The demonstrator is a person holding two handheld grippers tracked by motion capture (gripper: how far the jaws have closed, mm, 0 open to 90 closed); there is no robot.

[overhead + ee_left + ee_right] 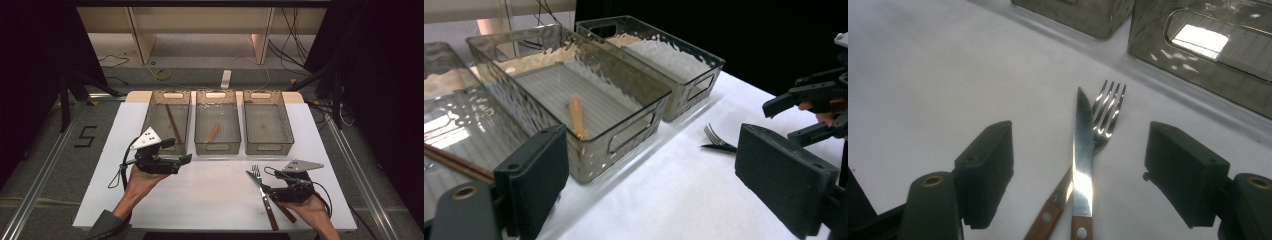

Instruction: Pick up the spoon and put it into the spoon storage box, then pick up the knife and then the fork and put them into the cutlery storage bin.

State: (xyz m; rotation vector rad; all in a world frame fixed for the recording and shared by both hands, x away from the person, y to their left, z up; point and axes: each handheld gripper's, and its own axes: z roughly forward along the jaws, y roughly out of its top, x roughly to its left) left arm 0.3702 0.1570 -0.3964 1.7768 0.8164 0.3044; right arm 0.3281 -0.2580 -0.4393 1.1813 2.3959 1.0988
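The knife (1083,150) and fork (1105,112) lie crossed, tips pointing toward the bins (266,129). The right gripper (1078,180) hangs wide apart around them, grasping nothing. The left gripper (649,185) is released too.

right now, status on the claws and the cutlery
Right claw open, straddling knife and fork, both flat on table, knife crossing fork. Left claw open, empty, by the bins. Nothing blocking.

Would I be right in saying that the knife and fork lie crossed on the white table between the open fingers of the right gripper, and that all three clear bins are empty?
Not quite: the bins are not all empty. In the high view the left bin holds chopsticks and the middle bin a wooden piece; the right bin looks empty. The knife and fork do lie crossed between the right gripper's open fingers.
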